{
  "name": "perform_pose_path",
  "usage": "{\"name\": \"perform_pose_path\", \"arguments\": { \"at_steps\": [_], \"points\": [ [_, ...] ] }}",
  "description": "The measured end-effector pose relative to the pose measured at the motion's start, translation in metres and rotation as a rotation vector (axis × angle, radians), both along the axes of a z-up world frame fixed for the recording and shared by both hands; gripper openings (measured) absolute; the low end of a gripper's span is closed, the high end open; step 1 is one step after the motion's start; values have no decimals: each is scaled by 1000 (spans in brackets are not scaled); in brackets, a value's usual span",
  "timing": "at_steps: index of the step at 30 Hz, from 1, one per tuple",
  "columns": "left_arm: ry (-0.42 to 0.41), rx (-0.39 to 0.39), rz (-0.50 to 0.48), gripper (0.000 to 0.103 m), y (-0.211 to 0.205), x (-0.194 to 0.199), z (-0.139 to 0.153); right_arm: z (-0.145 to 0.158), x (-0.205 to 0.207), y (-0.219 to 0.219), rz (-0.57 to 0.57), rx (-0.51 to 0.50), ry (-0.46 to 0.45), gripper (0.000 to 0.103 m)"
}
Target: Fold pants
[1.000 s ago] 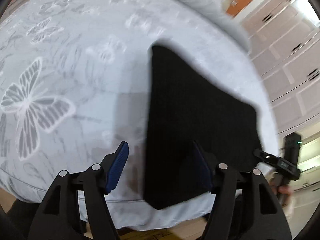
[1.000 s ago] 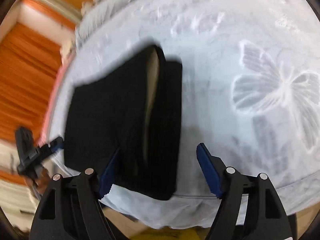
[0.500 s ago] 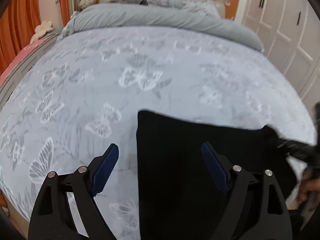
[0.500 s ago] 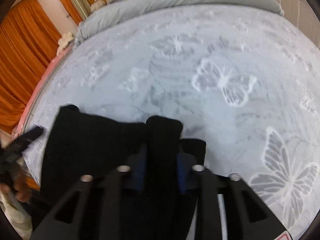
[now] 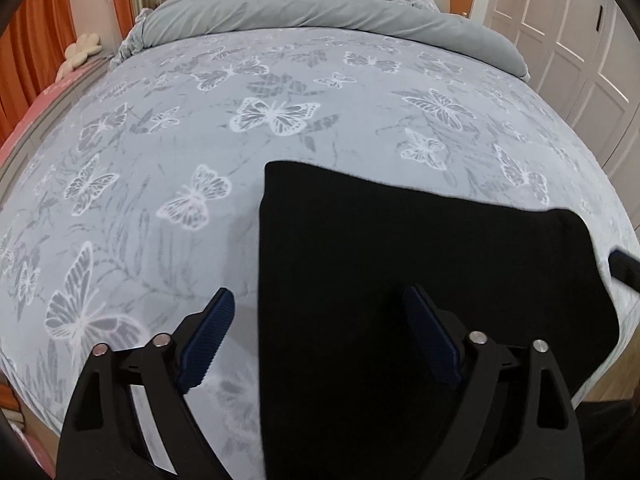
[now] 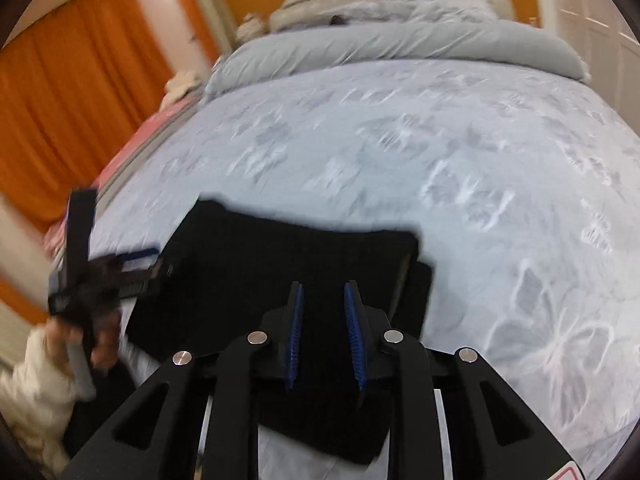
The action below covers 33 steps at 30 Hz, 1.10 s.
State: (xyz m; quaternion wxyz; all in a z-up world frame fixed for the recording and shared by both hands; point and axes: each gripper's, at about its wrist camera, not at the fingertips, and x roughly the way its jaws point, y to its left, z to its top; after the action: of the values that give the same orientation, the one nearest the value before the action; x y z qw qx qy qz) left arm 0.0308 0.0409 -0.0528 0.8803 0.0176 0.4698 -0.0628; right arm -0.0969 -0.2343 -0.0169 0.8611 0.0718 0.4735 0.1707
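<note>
Pants (image 5: pixel 400 264), black and already folded into a flat rectangular stack, are seen lying on the bed (image 5: pixel 168 184) close to its near edge, toward the near right corner as shown in the left wrist view; a narrower folded layer shows along the right side of the stack in the right wrist view, where the picture is blurred. The left gripper (image 5: pixel 316 340) is held above the bed's near edge with its jaws wide apart, having just been opening; the left blue pad (image 5: pixel 206 338) is seen over the bare butterfly-printed cover, the other over the black cloth, and the left edge of the pants lies between them without being pressed. The right gripper (image 6: pixel 325 334) is seen over the near part of the pants, its jaws close together with a narrow gap between the blue pads (image 6: pixel 294 336); these jaws have just been opening a little, and black cloth is seen behind the gap, but whether any fold is pinched cannot be told from the pictures. In the right wrist view the left gripper is also visible at the stack's left side, carried by a hand (image 6: pixel 98 346) with a pale sleeve. A grey duvet (image 5: pixel 320 12) is bunched along the far edge of the bed, before a padded headboard. Orange curtains (image 6: pixel 80 96) hang to the left of the bed, and white wardrobe doors (image 5: pixel 580 52) stand to its right.
</note>
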Motion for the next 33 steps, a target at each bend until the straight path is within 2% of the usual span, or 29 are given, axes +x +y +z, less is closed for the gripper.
{"name": "perform_pose_path", "arguments": {
  "at_steps": [1, 2, 4, 8, 9, 11, 12, 14, 16, 17, 18, 20, 21, 23, 26, 28, 29, 30, 31, 32, 33],
  "points": [
    [-6, 19, -3, 90, 1, -6, -2, -20, 0, 4, -8, -41, 70, 22],
    [-4, 36, -5, 91, 2, -9, -6, -35, 1, 5, -16, -68, 95, 19],
    [12, 41, -14, 92, 5, -13, -14, -27, -1, 8, 5, -94, 57, 18],
    [3, 13, -8, 92, 14, -19, -11, 0, -14, -7, -29, 41, 7, 22],
    [-10, 7, -6, 91, 17, -23, -7, 0, -17, -7, -31, 38, 11, 23],
    [-12, -2, 4, 93, 22, -26, -6, -23, -15, -3, -41, -35, 78, 25],
    [2, -2, 7, 94, 23, -26, -9, -31, -14, 1, -41, -74, 80, 25],
    [39, -15, 10, 94, 25, -22, -15, -19, -15, 6, -20, -90, 51, 27],
    [35, -31, 11, 94, 28, -25, -11, -9, -21, -3, -38, -17, 26, 48],
    [30, -45, 3, 94, 31, -28, -6, -8, -24, -9, -66, -3, 26, 67],
    [22, -68, -4, 94, 35, -32, 0, -9, -26, -15, -88, 6, 32, 71],
    [31, -141, -26, 94, 45, -39, 7, -14, -30, -29, -127, 50, 67, 71],
    [66, -208, -50, 94, 50, -42, 6, -21, -30, -38, -152, 107, 106, 72],
    [124, -287, -56, 95, 57, -44, -1, -40, -22, -51, -195, 229, 208, 73],
    [255, -339, -19, 94, 63, -36, -29, -65, -9, -57, -209, 374, 317, 73],
    [305, -398, -5, 93, 64, -30, -41, -70, -4, -53, -210, 395, 323, 74],
    [308, -413, -1, 88, 63, -28, -42, -69, -1, -47, -192, 385, 304, 73],
    [303, -431, -28, 77, 59, -26, -40, -68, -1, -41, -180, 364, 290, 58],
    [315, -466, -62, 52, 56, -24, -39, -64, -1, -35, -172, 348, 272, 49],
    [316, -466, -52, 47, 55, -23, -37, -57, -1, -30, -162, 324, 245, 40],
    [298, -473, -44, 41, 55, -22, -31, -45, 0, -25, -148, 291, 206, 37]
  ]
}}
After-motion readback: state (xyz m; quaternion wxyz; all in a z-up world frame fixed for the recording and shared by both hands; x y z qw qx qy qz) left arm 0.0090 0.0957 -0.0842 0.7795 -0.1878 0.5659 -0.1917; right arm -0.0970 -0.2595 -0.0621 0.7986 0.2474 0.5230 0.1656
